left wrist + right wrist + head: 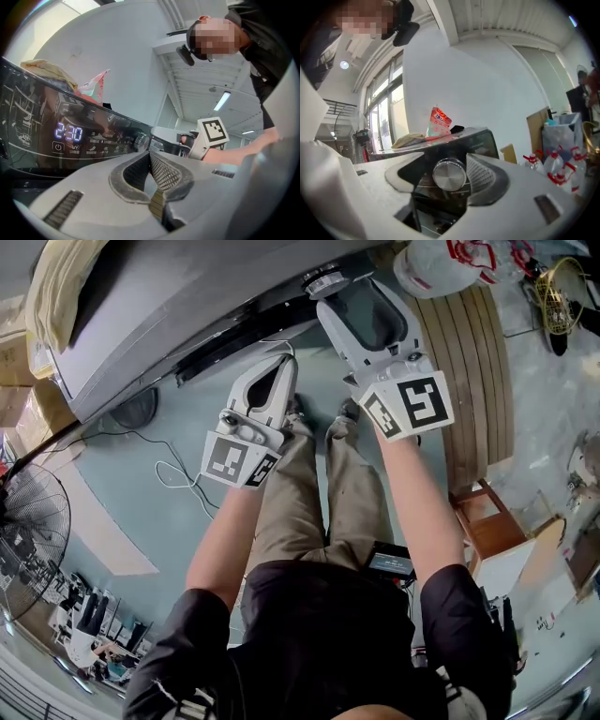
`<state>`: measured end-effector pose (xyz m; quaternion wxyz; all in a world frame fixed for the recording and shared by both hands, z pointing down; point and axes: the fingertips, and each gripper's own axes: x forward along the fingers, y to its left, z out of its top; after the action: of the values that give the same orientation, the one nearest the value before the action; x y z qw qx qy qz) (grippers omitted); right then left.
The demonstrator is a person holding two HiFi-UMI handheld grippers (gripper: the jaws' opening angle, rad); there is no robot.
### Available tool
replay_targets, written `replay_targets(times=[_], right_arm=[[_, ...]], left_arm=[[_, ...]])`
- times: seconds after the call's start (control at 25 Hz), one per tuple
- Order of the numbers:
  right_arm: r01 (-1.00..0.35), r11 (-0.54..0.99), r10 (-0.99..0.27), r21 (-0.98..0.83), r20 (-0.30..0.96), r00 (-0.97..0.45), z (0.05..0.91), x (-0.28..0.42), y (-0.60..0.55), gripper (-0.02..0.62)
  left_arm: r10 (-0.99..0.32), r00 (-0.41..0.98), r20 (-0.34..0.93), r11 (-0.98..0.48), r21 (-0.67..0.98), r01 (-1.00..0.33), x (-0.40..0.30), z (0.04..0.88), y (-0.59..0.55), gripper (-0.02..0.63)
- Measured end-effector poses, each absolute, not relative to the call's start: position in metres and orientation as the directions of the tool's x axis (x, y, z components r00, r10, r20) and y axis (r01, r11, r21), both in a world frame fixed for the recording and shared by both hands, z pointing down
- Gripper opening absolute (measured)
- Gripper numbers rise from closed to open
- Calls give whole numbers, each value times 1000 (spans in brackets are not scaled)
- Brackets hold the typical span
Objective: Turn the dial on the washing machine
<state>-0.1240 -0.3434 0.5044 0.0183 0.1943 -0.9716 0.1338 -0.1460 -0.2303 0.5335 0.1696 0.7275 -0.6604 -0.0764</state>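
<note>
so the right gripper (449, 169) has its fingers clamped around the silver dial (450, 175) on the washing machine (187, 306) control panel (70, 136), held level for twisting, while the left gripper (150, 157) idles alongside, fingers clenched empty

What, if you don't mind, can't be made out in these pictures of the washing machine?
- Panel labels: left gripper view, too small and blurred to read.
- Dial setting: right gripper view, the right tongs hide most marks around it.
- Washing machine front: head view, seen only from above, cut off by the top edge.
</note>
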Motion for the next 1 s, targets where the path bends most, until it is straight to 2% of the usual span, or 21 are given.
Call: replay_targets(times=[0.16, 0.2, 0.28, 0.36, 0.56, 0.8, 1.0], right_arm=[[-340, 931, -333, -135, 73, -940, 495, -115, -325, 259], [-336, 932, -329, -137, 72, -941, 494, -113, -323, 223], [-321, 930, -315, -178, 61, -947, 494, -105, -320, 91], [-305, 932, -299, -194, 59, -952, 493, -97, -314, 2], [-286, 948, -275, -139, 92, -957, 480, -80, -293, 2], [-290, 951, -276, -106, 133, -952, 433, -61, -266, 2], [-305, 946, -295, -111, 94, -951, 379, -44, -254, 2]], left_arm=[[-992, 73, 105, -33, 344, -938, -149, 533, -231, -6], [-993, 59, 102, -20, 345, -938, -149, 531, -231, -6], [-995, 35, 96, 1, 343, -939, -147, 527, -229, -6], [-996, 17, 93, 16, 340, -940, -142, 522, -226, -6], [-996, -40, 76, 63, 340, -938, -133, 498, -212, -6], [-994, -94, 53, 106, 312, -944, -123, 433, -183, -6], [-990, -141, 27, 143, 270, -952, -130, 378, -148, -6]])
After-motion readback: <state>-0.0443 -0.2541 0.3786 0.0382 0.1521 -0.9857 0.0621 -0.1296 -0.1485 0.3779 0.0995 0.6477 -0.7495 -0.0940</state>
